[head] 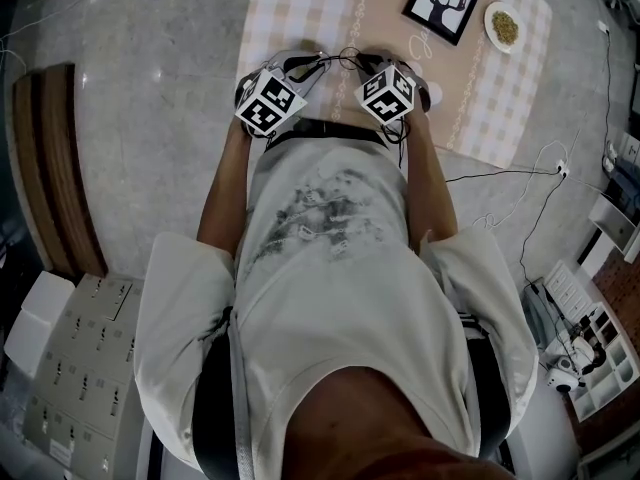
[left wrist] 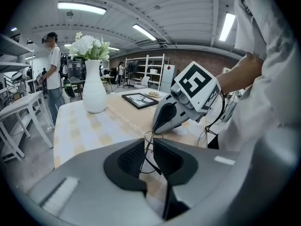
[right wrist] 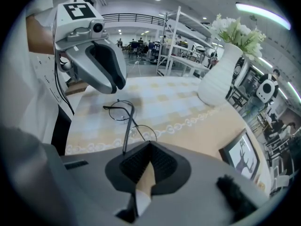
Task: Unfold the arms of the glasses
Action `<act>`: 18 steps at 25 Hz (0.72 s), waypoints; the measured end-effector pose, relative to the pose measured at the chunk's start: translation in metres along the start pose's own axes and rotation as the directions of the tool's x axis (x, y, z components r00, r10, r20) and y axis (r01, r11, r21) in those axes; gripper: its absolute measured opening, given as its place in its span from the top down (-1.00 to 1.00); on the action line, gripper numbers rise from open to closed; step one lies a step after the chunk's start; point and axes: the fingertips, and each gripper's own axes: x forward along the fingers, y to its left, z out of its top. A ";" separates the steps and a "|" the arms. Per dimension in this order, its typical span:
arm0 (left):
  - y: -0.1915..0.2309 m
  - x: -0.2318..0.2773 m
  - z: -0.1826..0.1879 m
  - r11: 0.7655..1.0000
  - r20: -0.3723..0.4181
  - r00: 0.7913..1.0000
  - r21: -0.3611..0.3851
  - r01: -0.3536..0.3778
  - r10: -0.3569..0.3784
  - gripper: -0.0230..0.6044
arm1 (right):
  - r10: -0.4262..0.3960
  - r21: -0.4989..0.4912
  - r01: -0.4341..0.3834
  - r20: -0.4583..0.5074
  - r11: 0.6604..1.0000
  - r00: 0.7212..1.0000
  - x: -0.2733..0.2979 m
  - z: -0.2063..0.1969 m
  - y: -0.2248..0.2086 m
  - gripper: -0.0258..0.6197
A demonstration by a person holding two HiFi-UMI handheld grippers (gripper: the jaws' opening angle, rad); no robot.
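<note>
Thin black wire glasses (right wrist: pixel 123 119) hang low over the checked tablecloth (right wrist: pixel 178 102), and between the two grippers they show as (head: pixel 343 60). My right gripper (right wrist: pixel 149 149) is shut on the rim of one lens, and its nose (left wrist: pixel 158 125) shows with the wires coming out of it. One thin arm (left wrist: pixel 146 145) of the glasses runs down the narrow gap of my left gripper (left wrist: pixel 148 157). The pads stand slightly apart, and I see no pad pressing on it. Across from me the left gripper (right wrist: pixel 117 83) hovers just above the far lens.
A white vase with white flowers (left wrist: pixel 94 91) stands further along the table, also in view as the vase (right wrist: pixel 221 76). A black-framed deer picture (head: pixel 441 4) and a small dish (head: pixel 503 25) lie at the table's far end. People and shelving fill the room behind.
</note>
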 end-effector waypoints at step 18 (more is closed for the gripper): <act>-0.010 0.044 0.013 0.990 -0.076 0.995 0.119 0.077 -0.068 0.59 | 0.003 0.011 -0.003 0.003 1.000 1.000 0.000 0.000 0.000 0.87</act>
